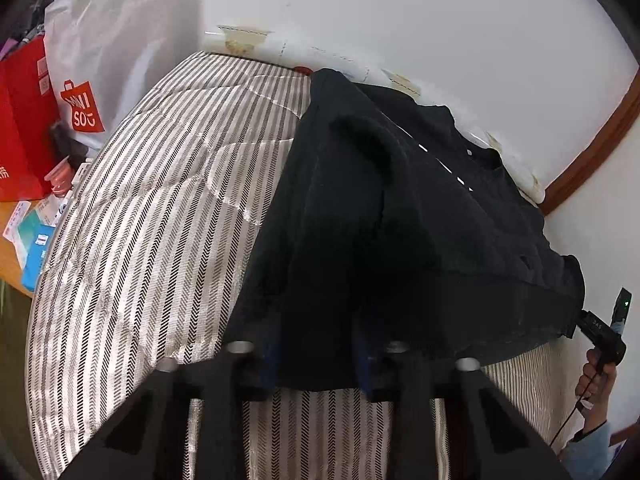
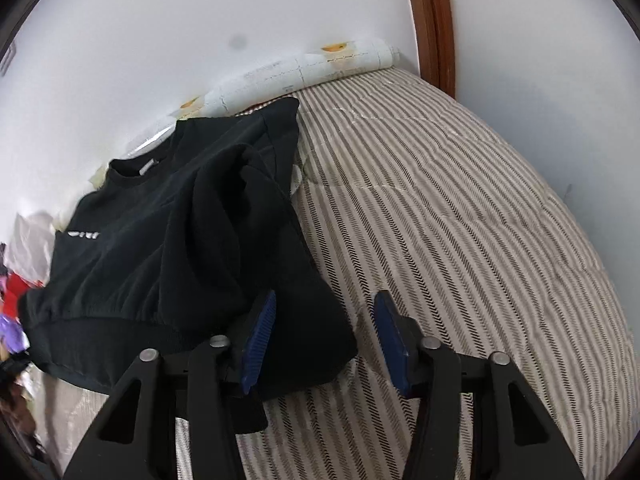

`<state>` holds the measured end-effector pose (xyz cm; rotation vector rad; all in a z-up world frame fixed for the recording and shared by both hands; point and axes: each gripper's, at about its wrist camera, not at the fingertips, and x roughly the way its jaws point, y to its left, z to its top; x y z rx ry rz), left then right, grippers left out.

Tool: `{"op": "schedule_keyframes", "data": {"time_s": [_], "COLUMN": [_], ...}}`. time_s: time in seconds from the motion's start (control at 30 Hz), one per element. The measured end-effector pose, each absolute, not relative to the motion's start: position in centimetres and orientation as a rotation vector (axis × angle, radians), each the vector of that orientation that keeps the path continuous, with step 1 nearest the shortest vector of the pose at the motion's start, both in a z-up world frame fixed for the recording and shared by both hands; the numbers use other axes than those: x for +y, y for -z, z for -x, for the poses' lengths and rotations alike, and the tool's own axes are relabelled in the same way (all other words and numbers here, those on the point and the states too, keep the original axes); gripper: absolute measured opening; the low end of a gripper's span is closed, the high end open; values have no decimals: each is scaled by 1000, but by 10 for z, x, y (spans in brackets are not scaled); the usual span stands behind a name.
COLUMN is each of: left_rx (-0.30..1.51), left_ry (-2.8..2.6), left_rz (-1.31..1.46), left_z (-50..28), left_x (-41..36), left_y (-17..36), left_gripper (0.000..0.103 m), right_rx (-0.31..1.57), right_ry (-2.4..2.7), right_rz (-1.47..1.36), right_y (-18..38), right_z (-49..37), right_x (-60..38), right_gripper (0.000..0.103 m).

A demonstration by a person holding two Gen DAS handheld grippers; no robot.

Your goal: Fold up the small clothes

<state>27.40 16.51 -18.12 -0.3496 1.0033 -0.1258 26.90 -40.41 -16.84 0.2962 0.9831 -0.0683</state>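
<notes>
Left wrist view: open striped bed [image 1: 152, 216] to the left, bounded by white wall [image 1: 400, 12] behind and cluttered tabletop [image 1: 12, 240] with red bag [image 1: 24, 128] at the left edge; black sweatshirt [image 1: 400, 208] draped across the left claw [image 1: 316, 364], fingers apart with fabric between, grip impossible to tell. Right wrist view: wide bare bedding rightward up to wooden trim [image 2: 436, 20]; right claw [image 2: 320, 340] spread wide, holding nothing, sweatshirt [image 2: 168, 232] touching its left pad [image 2: 258, 340], lying toward the wall.

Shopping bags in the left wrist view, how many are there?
2, both at the left edge beside the striped bed: a red paper bag and a white plastic bag with a red logo behind it. Clutter there may hide more.
</notes>
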Motion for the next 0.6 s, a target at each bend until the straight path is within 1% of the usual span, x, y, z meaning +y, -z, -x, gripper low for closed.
{"op": "schedule_keyframes", "data": {"time_s": [0.07, 0.1, 0.17, 0.23, 0.4, 0.6], "left_rx": [1002, 1000, 993, 982, 963, 960], "left_ry": [128, 127, 128, 137, 148, 168], "left_rz": [363, 367, 379, 394, 383, 388], "left_z": [-270, -268, -262, -253, -231, -201], "left_x": [165, 165, 166, 168, 165, 159], "left_y": [180, 179, 176, 171, 161, 153], "left_gripper": [11, 11, 10, 10, 9, 9], "right_rx": [961, 953, 957, 959, 954, 945], "right_ry": [46, 58, 69, 65, 58, 61], "right_rz": [-241, -203, -192, -267, -230, -255], "right_y": [164, 163, 161, 159, 145, 130], "right_z": [-268, -266, -265, -262, -242, -214], "right_x": [-393, -389, -385, -395, -394, -402], "right_gripper": [12, 10, 9, 8, 7, 7]}}
